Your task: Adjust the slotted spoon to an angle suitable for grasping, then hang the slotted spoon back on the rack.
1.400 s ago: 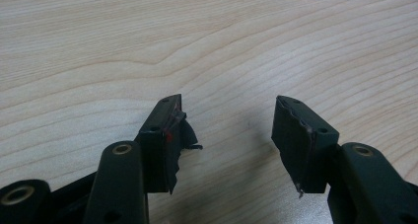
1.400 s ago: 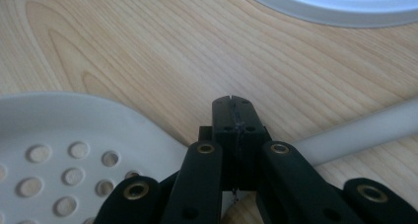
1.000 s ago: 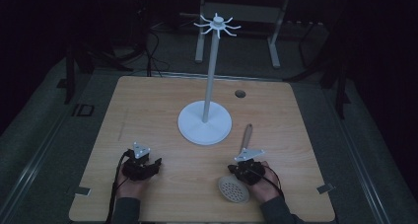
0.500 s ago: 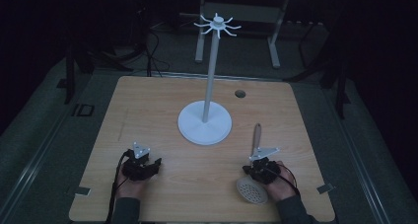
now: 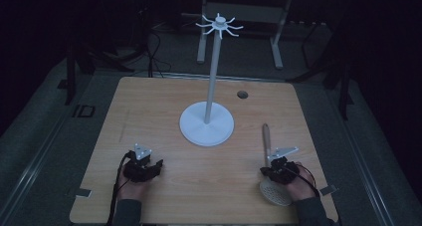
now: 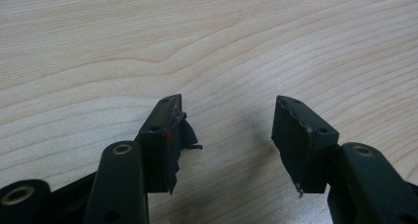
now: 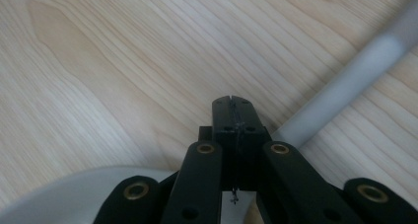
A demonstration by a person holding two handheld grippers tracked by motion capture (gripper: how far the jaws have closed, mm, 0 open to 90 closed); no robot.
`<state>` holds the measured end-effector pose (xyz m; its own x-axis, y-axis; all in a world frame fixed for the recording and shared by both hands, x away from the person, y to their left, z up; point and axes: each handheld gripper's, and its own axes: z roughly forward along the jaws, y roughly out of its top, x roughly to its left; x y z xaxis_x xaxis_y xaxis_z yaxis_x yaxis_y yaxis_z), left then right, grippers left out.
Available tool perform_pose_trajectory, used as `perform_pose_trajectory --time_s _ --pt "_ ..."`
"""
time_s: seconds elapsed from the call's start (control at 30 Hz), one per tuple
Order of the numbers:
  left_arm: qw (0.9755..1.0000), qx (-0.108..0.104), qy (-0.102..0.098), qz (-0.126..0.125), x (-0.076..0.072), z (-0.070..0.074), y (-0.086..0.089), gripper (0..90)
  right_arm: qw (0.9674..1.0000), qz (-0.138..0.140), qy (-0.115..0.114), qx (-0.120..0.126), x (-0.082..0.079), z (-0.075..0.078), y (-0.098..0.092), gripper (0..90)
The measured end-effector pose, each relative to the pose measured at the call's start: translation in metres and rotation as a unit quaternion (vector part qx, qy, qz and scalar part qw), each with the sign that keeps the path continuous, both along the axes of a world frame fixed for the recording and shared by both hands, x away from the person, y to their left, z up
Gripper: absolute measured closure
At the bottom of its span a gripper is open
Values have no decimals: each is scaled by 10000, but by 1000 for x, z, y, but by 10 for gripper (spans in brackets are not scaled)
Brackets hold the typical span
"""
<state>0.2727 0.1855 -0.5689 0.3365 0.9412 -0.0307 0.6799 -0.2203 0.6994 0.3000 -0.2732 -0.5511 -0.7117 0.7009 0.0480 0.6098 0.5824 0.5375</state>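
One skimmer (image 5: 272,182) clamped in right gripper (image 7: 231,103); left gripper (image 6: 226,123) gapes (empty).

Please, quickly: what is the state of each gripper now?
Left gripper: open, holding nothing.
Right gripper: closed, above the skimmer; a grip cannot be told.

A light wooden table (image 5: 164,111) is carrying the things; a white stand (image 5: 207,124) with a round base is standing upright near its middle; a slotted spoon (image 5: 271,178) is lying near its right front corner, handle pointing away from the person.
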Motion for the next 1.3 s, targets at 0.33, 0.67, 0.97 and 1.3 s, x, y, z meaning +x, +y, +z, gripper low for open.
perform_pose_trajectory --time_s 0.33,0.67,0.97,1.3 --pt "10000 10 19 -3 0 -1 -1 460 9995 -215 198 -74 3 2 -14 840" --pt "10000 11 36 -11 1 -1 -1 460 9971 -742 -118 84 18 21 -15 752" --pt "10000 -12 38 -4 2 -1 -1 460 9916 -1257 -227 212 38 31 -18 666" --pt "10000 -23 27 -2 1 -1 0 461 9859 -1659 -104 167 59 40 -18 601"
